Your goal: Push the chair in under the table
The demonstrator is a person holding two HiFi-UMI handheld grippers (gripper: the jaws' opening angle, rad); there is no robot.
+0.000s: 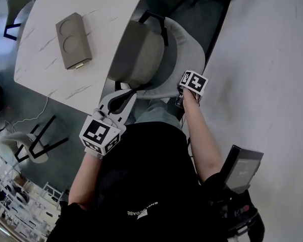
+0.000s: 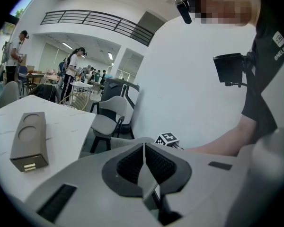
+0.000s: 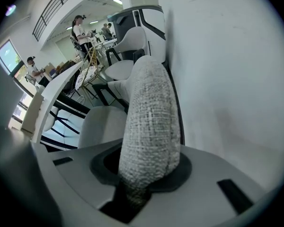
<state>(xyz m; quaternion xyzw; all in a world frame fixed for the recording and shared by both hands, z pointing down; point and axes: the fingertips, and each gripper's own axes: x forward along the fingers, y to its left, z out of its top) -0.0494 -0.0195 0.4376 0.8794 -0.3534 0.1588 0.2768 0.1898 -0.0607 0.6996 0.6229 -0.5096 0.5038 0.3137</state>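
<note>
Holds a two-jaw gripper in each hand, standing just behind a grey fabric chair (image 1: 141, 54) at a white marble-patterned table (image 1: 45, 69). Clamps the right gripper (image 1: 182, 96) steeply downward on the top rim of the curved backrest (image 1: 188, 47), with its marker cube (image 1: 194, 81) on top. From the right gripper view, pads pressed on either side of the coarse-woven backrest (image 3: 149, 117), jaws of that right gripper (image 3: 144, 174) part-way closed and full of fabric. Keeps the left gripper (image 1: 129, 94) beside the backrest's left end, just off the tabletop's near corner, pointing shallowly down. From the left gripper view, left gripper (image 2: 144, 167) pinched together with its ribbed pads meeting and nothing between them. Chair placed along the tabletop's right-hand edge in the head view, facing the table: front-to-back line running from lower right to upper left, seat (image 1: 134, 59) forward with its front lip at or just under that edge, most of it out in the open, backrest wrapping the rear toward the person and the white wall (image 1: 262, 74). Table (image 2: 61, 141) carrying a grey-brown box (image 1: 73, 41) with two round recesses, well in from the edges and apart from the chair; same box (image 2: 29, 141) lying flat in the left gripper view. Beyond, a second chair (image 2: 109, 119) by the wall and people (image 2: 73, 72) standing far off in the hall.
</note>
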